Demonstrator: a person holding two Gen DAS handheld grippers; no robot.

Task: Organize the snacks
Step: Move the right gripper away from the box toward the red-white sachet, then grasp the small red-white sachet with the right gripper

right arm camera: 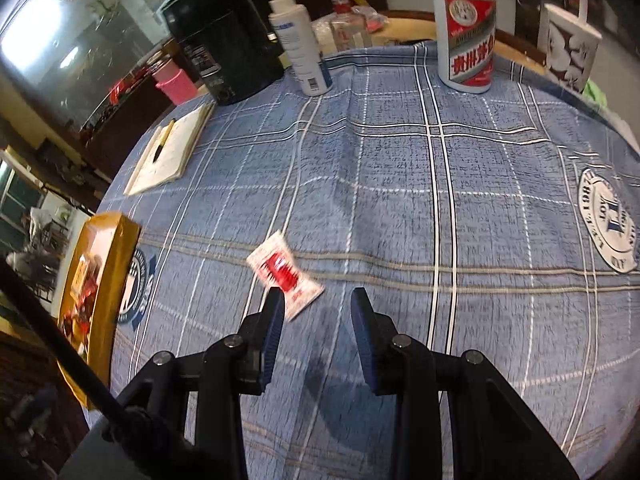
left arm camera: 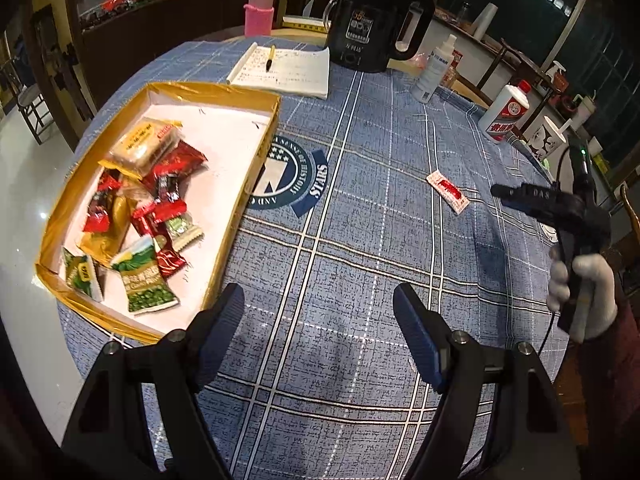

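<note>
A gold-rimmed white tray (left arm camera: 224, 92) at the table's left holds several snack packets (left arm camera: 140, 216) in red, green and gold. One white-and-red snack packet (left arm camera: 447, 192) lies alone on the blue plaid cloth. In the right wrist view this packet (right arm camera: 282, 274) lies just ahead of my right gripper (right arm camera: 318, 304), which is open and empty, its left finger partly over the packet's near end. My left gripper (left arm camera: 320, 304) is open and empty above bare cloth, just right of the tray's near corner. The tray (right arm camera: 116, 240) also shows at left in the right wrist view.
At the back stand a black kettle (left arm camera: 372, 20), a notebook with a pen (left arm camera: 288, 68), a pink bottle (left arm camera: 259, 12), a white spray bottle (left arm camera: 434, 72) and a white liquor bottle (left arm camera: 506, 110). A white box (right arm camera: 568, 52) stands at the far right edge.
</note>
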